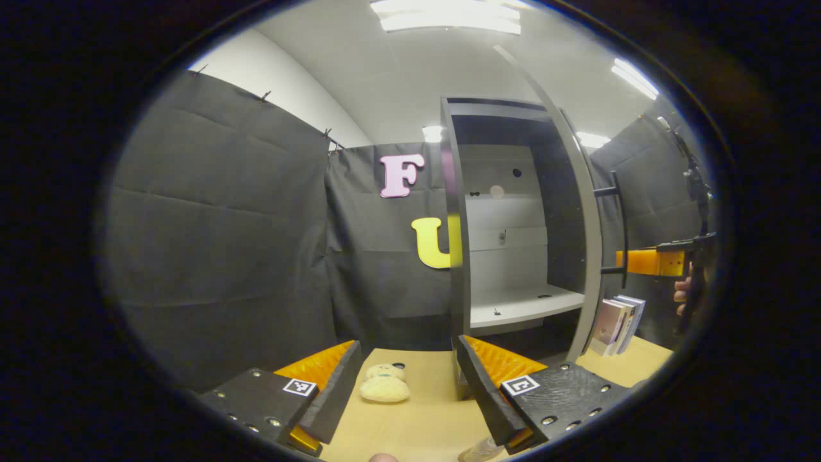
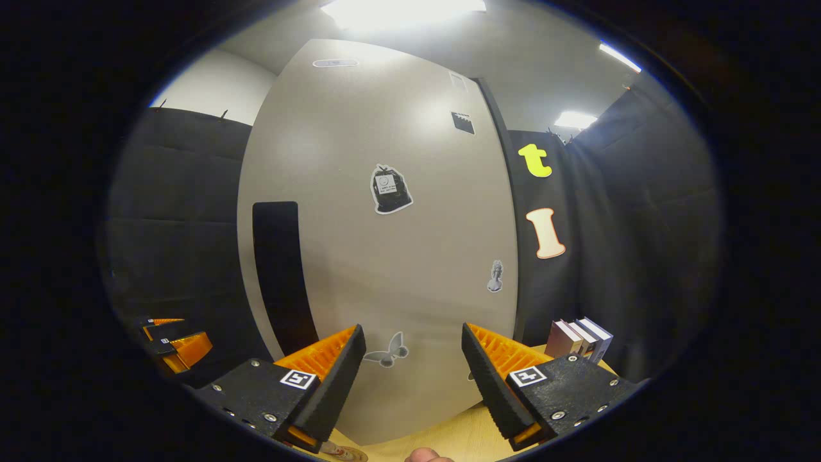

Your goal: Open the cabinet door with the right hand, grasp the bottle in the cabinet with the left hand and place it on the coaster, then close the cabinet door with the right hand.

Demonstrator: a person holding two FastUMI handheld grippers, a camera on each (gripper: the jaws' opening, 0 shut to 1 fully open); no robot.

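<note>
Now:
Left gripper (image 1: 407, 385): fingers apart, holding nothing, above the table (image 1: 423, 430).
Right gripper (image 2: 414, 372): fingers apart, empty, facing the cabinet door (image 2: 385, 256).
Cabinet door: swung open, handle (image 1: 622, 224) visible.
Cabinet (image 1: 513, 212): shelf (image 1: 526, 305) bare.
Bottle: cannot tell where.
Books (image 1: 617, 324): upright beside the door.

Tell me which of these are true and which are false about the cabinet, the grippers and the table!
1. The cabinet door is open. True.
2. A bottle stands on the cabinet shelf. False: the shelf is bare.
3. The left hand-held gripper is holding a bottle. False: its fingers are open with nothing between them.
4. Books stand on the table beside the door. True.
5. The right hand-held gripper is shut on the door handle. False: it is open, facing the door.
</note>
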